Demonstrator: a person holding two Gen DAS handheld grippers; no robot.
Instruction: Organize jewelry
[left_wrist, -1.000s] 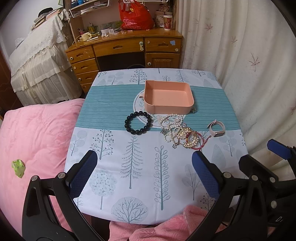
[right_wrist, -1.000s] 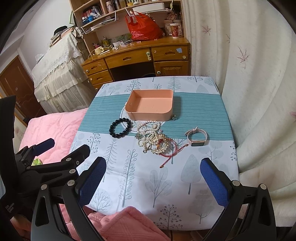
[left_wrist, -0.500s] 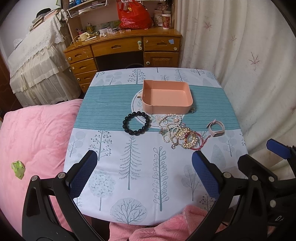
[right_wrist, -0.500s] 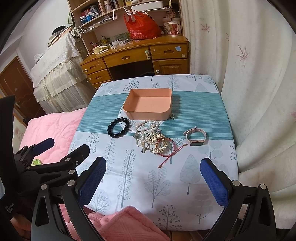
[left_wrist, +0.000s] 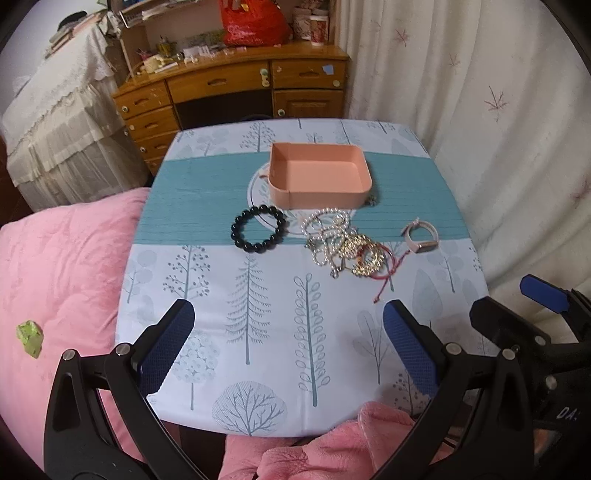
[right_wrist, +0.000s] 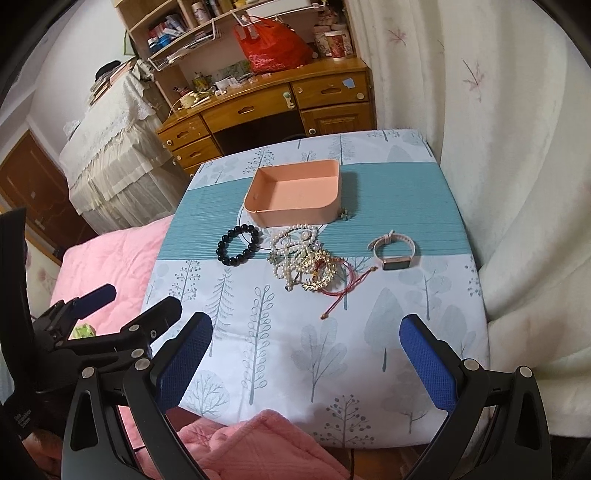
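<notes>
Both grippers, left (left_wrist: 288, 339) and right (right_wrist: 306, 354), gaping empty over near edge; bead bracelet (left_wrist: 258, 229), tangled chains (left_wrist: 343, 245), watch (right_wrist: 393, 253) mid-table before tray (left_wrist: 319, 173): light, slippery, best pinched by band.

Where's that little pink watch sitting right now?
In the right wrist view the pink watch lies on the tablecloth, right of the tangled jewelry pile and near the curtain-side edge, apart from the pink tray.

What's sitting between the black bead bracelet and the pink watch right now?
The tangled heap of pearl and gold jewelry, with a red cord trailing from it, lies between the black bead bracelet and the pink watch. Clearest in the right wrist view.
</notes>
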